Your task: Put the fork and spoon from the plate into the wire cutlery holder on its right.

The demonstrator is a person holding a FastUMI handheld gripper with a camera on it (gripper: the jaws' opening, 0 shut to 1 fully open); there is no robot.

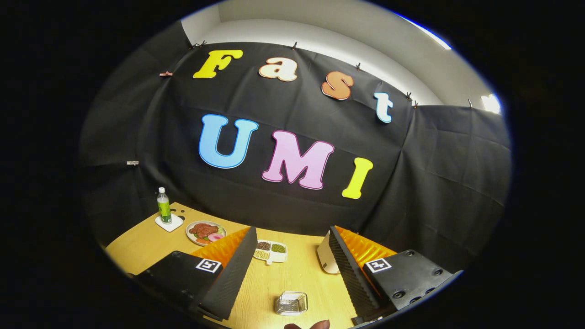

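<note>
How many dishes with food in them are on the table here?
2: a round plate of food beside the bottle, and a divided dish of beans beyond the open claw. Others may be hidden behind the fingers.

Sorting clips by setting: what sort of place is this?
Probably a staged recording booth, not a home: black cloth wall behind a wooden table laid with a food plate, bottle and wire holder. The gripper is open.
</note>
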